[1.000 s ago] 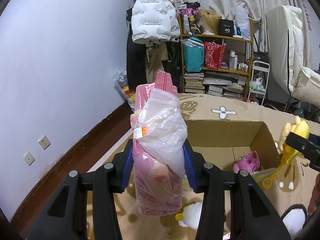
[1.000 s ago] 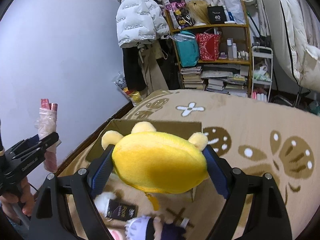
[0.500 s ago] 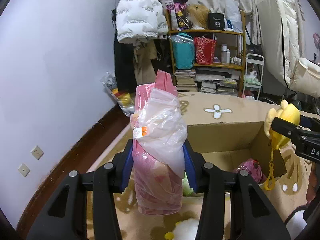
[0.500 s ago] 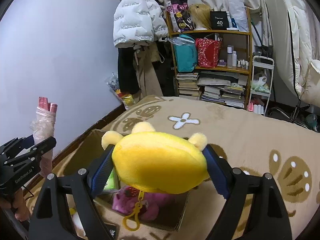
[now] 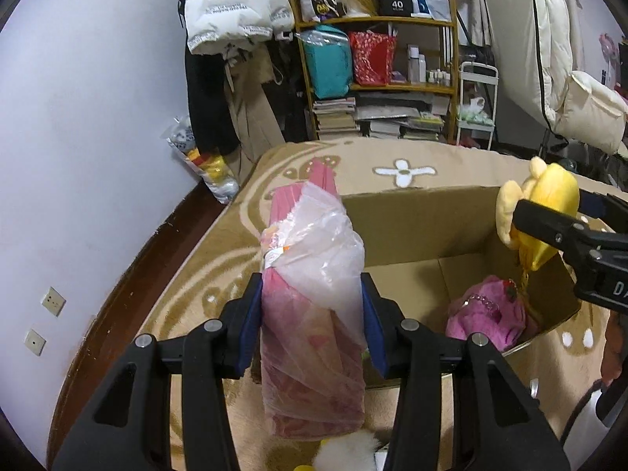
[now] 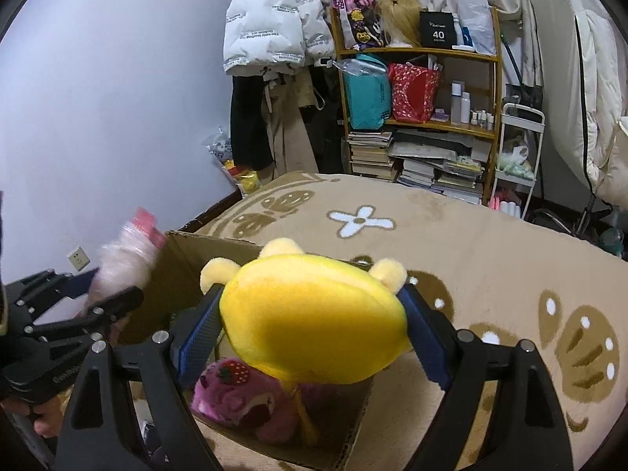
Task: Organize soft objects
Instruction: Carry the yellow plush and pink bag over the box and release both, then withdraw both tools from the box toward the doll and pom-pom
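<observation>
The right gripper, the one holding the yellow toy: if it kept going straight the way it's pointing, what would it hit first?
Probably the pink plush toy lying in the cardboard box. The right gripper tilts down over the open box with the yellow plush clamped between its pads, though depth is hard to judge.

Pink bagged bundle (image 5: pixel 310 314) and yellow plush (image 6: pixel 314 314) above box (image 5: pixel 412 227) with pink plush (image 5: pixel 486 314)
</observation>
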Demonstrator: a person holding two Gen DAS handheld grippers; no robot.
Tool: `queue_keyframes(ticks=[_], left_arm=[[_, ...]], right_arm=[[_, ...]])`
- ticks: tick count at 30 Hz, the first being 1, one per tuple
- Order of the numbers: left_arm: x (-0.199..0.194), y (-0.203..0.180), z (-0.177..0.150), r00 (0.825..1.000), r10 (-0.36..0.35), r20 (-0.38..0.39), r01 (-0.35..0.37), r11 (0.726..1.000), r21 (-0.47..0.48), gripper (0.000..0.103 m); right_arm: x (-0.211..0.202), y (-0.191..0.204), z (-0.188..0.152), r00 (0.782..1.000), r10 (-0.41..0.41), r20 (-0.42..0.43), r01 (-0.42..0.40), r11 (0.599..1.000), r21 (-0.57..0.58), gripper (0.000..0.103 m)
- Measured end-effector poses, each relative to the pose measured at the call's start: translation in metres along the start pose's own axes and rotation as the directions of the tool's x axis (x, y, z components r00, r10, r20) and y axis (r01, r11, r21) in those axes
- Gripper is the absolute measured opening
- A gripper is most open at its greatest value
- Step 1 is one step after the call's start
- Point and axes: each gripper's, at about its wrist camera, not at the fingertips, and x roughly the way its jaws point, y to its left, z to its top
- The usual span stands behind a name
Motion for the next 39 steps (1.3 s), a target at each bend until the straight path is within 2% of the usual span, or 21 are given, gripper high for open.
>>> queue_keyframes(ticks=[3, 7, 10, 12, 16, 20, 25, 30, 34, 39], left_arm=[[0.001, -0.001, -0.001, 1.000, -0.007, 0.000, 0.007, 1.000, -0.004, 0.045], [-0.002, -0.003, 0.000, 1.000, 0.016, 0.012, -0.016, 1.000, 0.008, 0.056], [-0.006, 0.002, -0.001, 1.000, 0.023, 0.011, -0.023, 1.000, -0.010, 0.056], [-0.007, 0.005, -0.002, 1.000, 0.020, -0.007, -0.020, 1.000, -0.024, 0.057], [-0.020, 0.014, -0.002, 0.999, 0.037, -0.008, -0.037, 0.998, -0.054, 0.073], [-0.035, 0.022, -0.005, 0.998, 0.058, -0.008, -0.058, 0.996, -0.063, 0.078], [-0.055, 0.031, -0.011, 0.997, 0.080, -0.013, -0.081, 0.994, -0.073, 0.092], [-0.080, 0.041, -0.018, 0.996, 0.092, -0.003, -0.092, 0.990, -0.111, 0.099], [-0.101, 0.046, -0.025, 0.995, 0.100, 0.000, -0.099, 0.986, -0.131, 0.099], [-0.121, 0.048, -0.034, 0.996, 0.084, -0.031, -0.088, 0.985, -0.147, 0.099]], right_arm=[[-0.001, 0.000, 0.000, 1.000, 0.018, -0.001, -0.018, 1.000, 0.008, 0.091], [-0.001, -0.001, 0.001, 1.000, 0.016, -0.012, -0.016, 1.000, 0.017, 0.093], [-0.003, -0.002, 0.001, 1.000, 0.028, -0.014, -0.028, 0.999, 0.033, 0.103], [-0.007, 0.000, 0.003, 1.000, 0.021, -0.007, -0.021, 0.999, 0.027, 0.103], [-0.012, 0.002, 0.004, 1.000, -0.001, -0.018, 0.001, 1.000, 0.024, 0.103], [-0.021, 0.003, 0.003, 0.999, -0.008, -0.036, 0.009, 0.999, 0.033, 0.103], [-0.043, 0.007, 0.003, 0.999, -0.009, -0.035, 0.010, 1.000, 0.029, 0.103], [-0.067, 0.014, 0.003, 1.000, -0.010, -0.020, 0.011, 1.000, 0.023, 0.103], [-0.088, 0.020, 0.001, 1.000, -0.009, -0.009, 0.009, 1.000, 0.014, 0.103], [-0.110, 0.026, -0.008, 1.000, -0.005, -0.002, 0.005, 1.000, 0.014, 0.103]])
